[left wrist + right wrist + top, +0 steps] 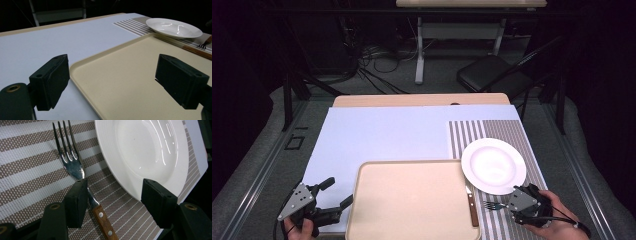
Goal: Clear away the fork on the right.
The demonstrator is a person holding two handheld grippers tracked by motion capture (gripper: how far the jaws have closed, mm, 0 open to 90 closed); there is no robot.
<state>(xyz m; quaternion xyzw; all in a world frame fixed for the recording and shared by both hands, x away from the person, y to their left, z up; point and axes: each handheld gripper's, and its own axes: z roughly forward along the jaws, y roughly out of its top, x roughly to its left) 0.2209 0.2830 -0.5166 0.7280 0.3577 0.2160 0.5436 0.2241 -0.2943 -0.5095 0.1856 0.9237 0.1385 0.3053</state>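
Both grippers have wide jaws. Right gripper hovers over the fork, which lies on the striped mat beside the plate at the bench's near right corner, probably to grasp it. Left gripper waits at the tray's left edge.

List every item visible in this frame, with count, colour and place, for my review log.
Tray: one, beige, near centre of the table.
Plate: one, white, on the placemat, right of the tray.
Placemat: one, brown-and-white striped, right side of the table.
Fork: one, metal with wooden handle, on the placemat near the plate.
Knife: one, wooden handle, between tray and placemat.
Table cover: one, pale blue, over the wooden table.
Folding chair: one, black, beyond the table.
Left hand-held gripper: one, black, open, at the tray's left edge.
Right hand-held gripper: one, black, open, over the fork and plate rim.
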